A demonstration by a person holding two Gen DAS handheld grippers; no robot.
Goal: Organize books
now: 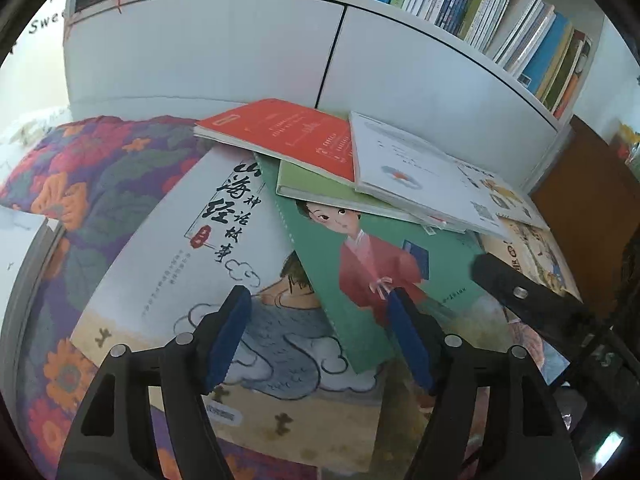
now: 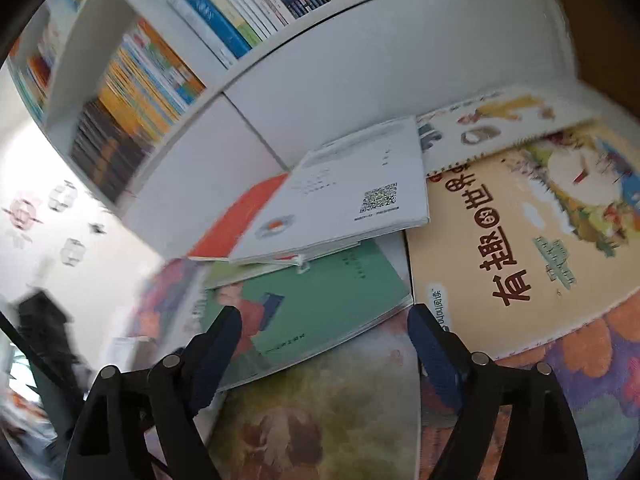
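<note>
A loose pile of books lies on a floral quilt [image 1: 100,168]. In the left wrist view a large white book with black calligraphy [image 1: 192,248] is lowest, with a green book showing a girl in red [image 1: 380,264] across it. A red book [image 1: 280,132] and a white book [image 1: 416,172] lie on top at the back. My left gripper [image 1: 318,304] hovers open over the white and green covers, holding nothing. In the right wrist view my right gripper [image 2: 324,316] is open above the green book's [image 2: 320,300] near corner, beside a tan picture book [image 2: 520,240].
A white bookcase [image 1: 200,52] stands right behind the pile, its shelf [image 1: 480,8] packed with upright books. A brown panel [image 1: 580,200] is at the right. A black gripper part [image 1: 520,292] reaches in from the right. A book with a painted cover [image 2: 320,408] lies under the green one.
</note>
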